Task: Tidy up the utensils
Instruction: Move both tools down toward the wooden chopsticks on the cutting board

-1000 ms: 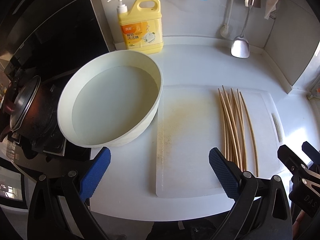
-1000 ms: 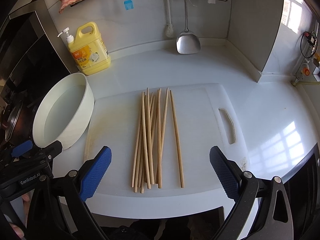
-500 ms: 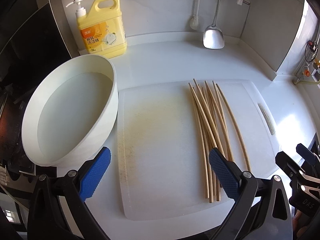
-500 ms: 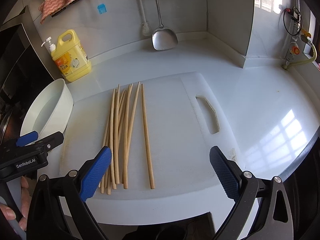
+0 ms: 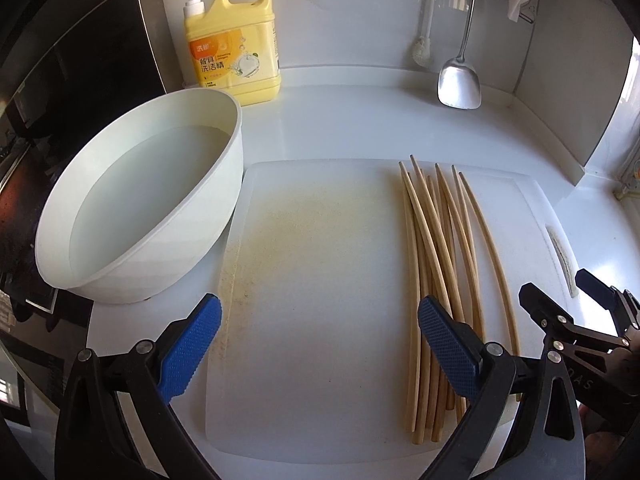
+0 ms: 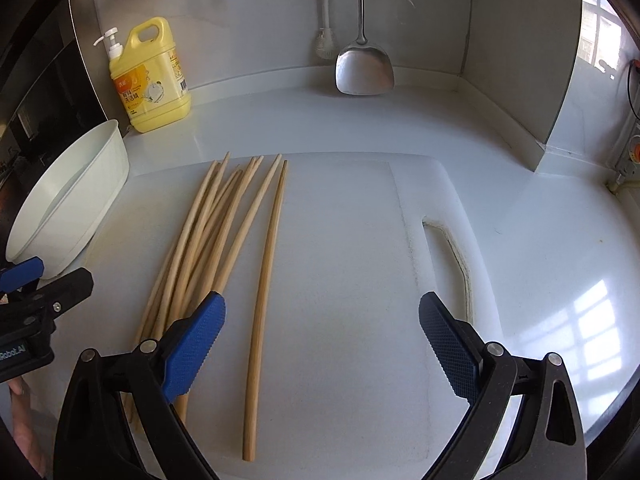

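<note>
Chopsticks (image 6: 224, 240) lie bundled on the cutting board (image 6: 352, 280) — both grippers, left (image 5: 320, 346) and right (image 6: 322, 344), jaws wide apart, holding nothing.

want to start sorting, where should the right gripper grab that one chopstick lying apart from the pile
Grip the lone chopstick around its middle, coming straight down from above with the right gripper, jaws set across its width. It lies flat on the cutting board, and bare board shows on both sides there, so the fingers probably fit without disturbing the chopstick pile.
</note>
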